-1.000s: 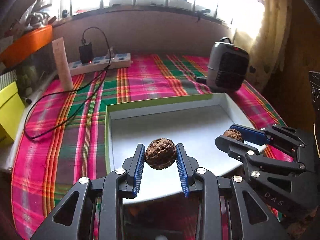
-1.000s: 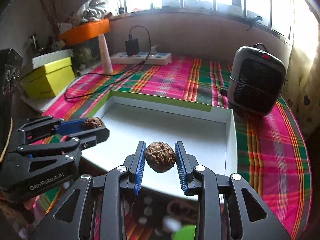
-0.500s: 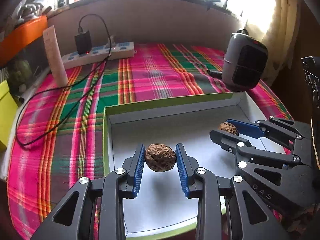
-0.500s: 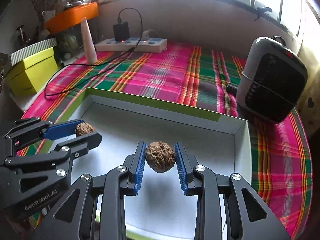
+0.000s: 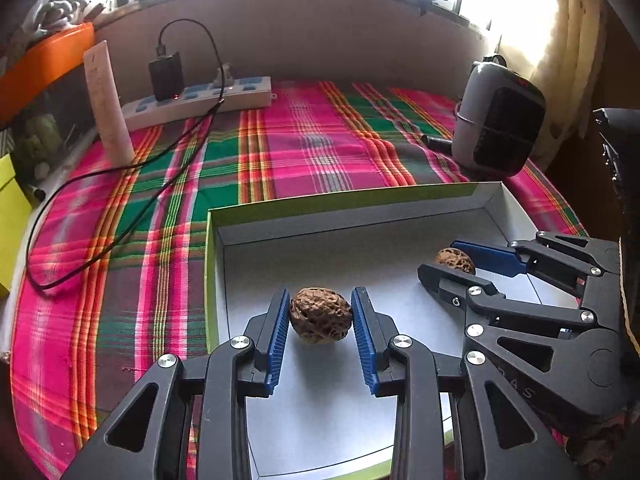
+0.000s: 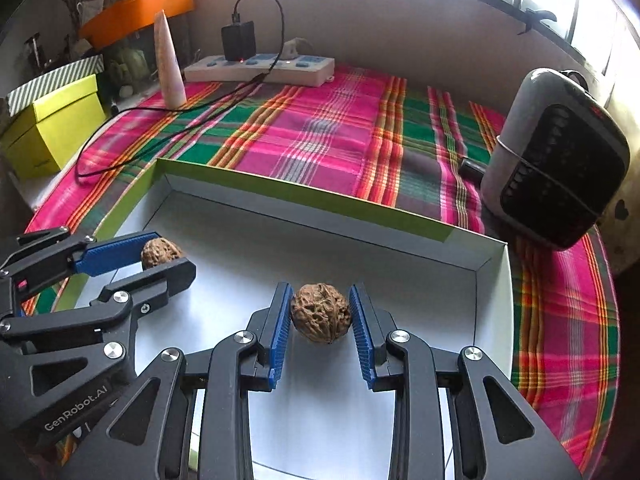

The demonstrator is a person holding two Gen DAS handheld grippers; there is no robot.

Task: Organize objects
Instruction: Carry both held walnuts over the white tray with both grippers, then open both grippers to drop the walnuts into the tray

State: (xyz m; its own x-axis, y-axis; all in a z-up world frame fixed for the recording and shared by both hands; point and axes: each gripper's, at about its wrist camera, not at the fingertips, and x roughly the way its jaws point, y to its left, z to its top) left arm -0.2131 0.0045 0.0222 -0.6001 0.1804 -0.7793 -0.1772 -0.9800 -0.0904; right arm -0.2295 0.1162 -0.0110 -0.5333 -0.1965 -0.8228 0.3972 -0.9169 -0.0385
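- The left gripper (image 5: 321,316) has its blue-padded fingers (image 5: 278,336) closed on a walnut (image 5: 321,315), one pad pressing each side.
- That walnut hangs over the white floor of a shallow box (image 5: 304,210) with a green outer rim, near the box's left wall; whether it touches the floor cannot be told.
- The right gripper (image 6: 320,314) likewise clamps a second walnut (image 6: 320,313) between its fingers (image 6: 280,320), over the middle of the same box (image 6: 312,196).
- In the left wrist view the right gripper (image 5: 456,260) reaches in from the right, its walnut (image 5: 455,260) showing between the tips.
- In the right wrist view the left gripper (image 6: 160,254) comes in from the left, its walnut (image 6: 160,252) near the box's left wall.
- The two walnuts are well apart.
- The box lies on a pink, green and orange plaid cloth (image 6: 320,128) covering the worktop.
- Beyond it, a power strip (image 6: 260,68) with a black charger (image 6: 239,42) sits by the wall, and a small grey heater (image 6: 556,176) stands just beside the box's far right corner.
- A yellow-green box (image 6: 56,128) sits at the far left.
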